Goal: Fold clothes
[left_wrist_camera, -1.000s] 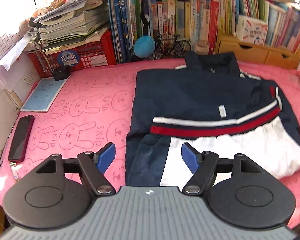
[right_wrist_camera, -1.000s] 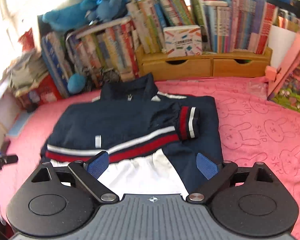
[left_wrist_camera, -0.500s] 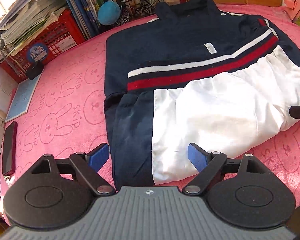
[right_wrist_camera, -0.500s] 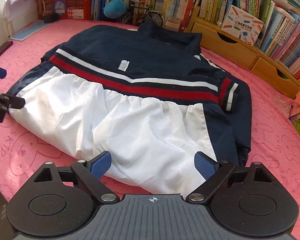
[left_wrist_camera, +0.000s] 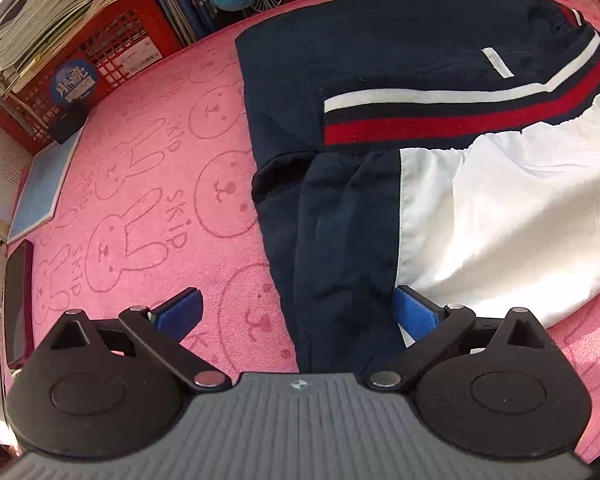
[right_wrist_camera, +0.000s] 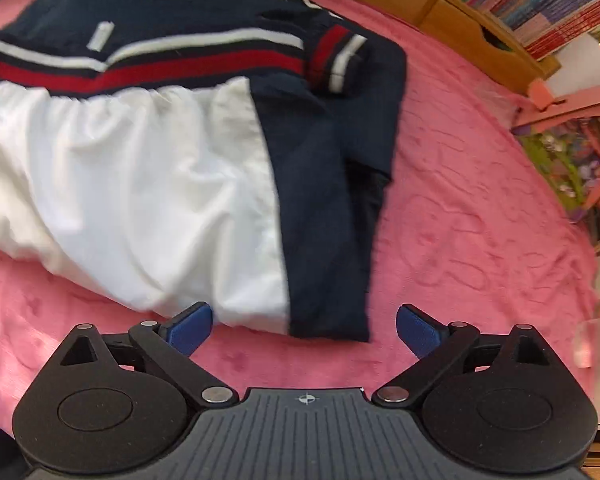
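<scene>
Both claws lower, nearer jacket [left_wrist_camera: 380, 220] hem, jaws spread.

A jacket [left_wrist_camera: 400, 92] lies flat on a blanket [left_wrist_camera: 148, 184] spread over the table, its collar toward the far side and its hem toward the near edge. One sleeve is folded in across the jacket's front, its cuff [right_wrist_camera: 336, 60] resting on top. Behind the jacket, along the far edge, stand books [right_wrist_camera: 548, 8] and a set of small drawers [right_wrist_camera: 452, 8]. To the far left sits a crate [left_wrist_camera: 100, 52] with a stack of papers [left_wrist_camera: 48, 8] on it. A notepad [left_wrist_camera: 40, 188] lies before the crate, and a phone [left_wrist_camera: 16, 304] lies nearer, at the blanket's left edge. The left tongs [left_wrist_camera: 296, 312] straddle the hem's left corner; the right tongs [right_wrist_camera: 304, 328] straddle its right corner.
</scene>
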`<state>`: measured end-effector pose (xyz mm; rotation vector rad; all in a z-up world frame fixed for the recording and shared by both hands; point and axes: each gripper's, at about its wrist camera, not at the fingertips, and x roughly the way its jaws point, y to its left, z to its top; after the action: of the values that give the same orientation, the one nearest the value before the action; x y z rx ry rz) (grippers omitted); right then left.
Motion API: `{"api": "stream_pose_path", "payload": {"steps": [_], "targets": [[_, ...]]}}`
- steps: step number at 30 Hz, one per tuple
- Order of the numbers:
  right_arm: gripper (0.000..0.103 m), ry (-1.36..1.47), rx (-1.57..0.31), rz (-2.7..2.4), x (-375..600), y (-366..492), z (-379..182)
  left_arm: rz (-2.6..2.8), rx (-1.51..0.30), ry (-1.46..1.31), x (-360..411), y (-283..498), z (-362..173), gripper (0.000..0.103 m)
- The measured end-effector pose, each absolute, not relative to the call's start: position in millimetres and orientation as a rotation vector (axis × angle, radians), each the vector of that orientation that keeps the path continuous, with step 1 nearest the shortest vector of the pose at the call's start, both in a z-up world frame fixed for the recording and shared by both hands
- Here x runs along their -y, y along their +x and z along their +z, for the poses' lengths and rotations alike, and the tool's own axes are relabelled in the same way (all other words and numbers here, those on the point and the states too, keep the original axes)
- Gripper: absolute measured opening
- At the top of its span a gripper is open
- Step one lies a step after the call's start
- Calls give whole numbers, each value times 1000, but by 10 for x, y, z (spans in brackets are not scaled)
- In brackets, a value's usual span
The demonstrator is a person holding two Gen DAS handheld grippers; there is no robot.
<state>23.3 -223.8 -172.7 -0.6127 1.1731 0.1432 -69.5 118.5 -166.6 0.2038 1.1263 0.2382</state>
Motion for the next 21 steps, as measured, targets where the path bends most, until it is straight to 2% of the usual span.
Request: {"api": "stream_pose_path", "payload": {"steps": [2, 5, 7, 8, 9, 10, 11, 12, 15, 19, 21], "targets": [[91, -679, -1146, 184, 2299, 160, -1659, 251, -1132, 197, -1227, -725, -1605, 92], [89, -698, -1046, 365, 2193, 54, -1480, 170, -1101, 173, -1148, -891, -1445, 91], [83, -700, -969, 456, 2025, 64, -1408, 93, -1085, 129, -1052, -983, -1377, 92], [66, -719, -955, 497, 1935, 88, -1435, 64, -1104, 126, -975, -970, -1422, 93], [42, -742, -947, 537, 1845, 115, -1476, 89, -1136, 154, -931, -946, -1512, 93], [33, -766, -938, 577, 1755, 142, -1517, 115, -1168, 182, -887, -921, -1603, 92], [24, -798, -948, 607, 1706, 169, -1600, 141, -1200, 210, -842, -897, -1694, 98], [24, -811, -959, 617, 1723, 203, -1687, 162, -1207, 163, -906, -894, -1703, 103], [24, -715, -1023, 542, 2115, 389, -1901, 210, -1232, 26, -1100, -898, -1724, 103], [34, -627, -1146, 413, 2565, 617, -1899, 253, -1292, -29, -1260, -932, -1670, 103], [34, -629, -1134, 414, 2589, 652, -1769, 275, -1302, -11, -1283, -944, -1551, 89]]}}
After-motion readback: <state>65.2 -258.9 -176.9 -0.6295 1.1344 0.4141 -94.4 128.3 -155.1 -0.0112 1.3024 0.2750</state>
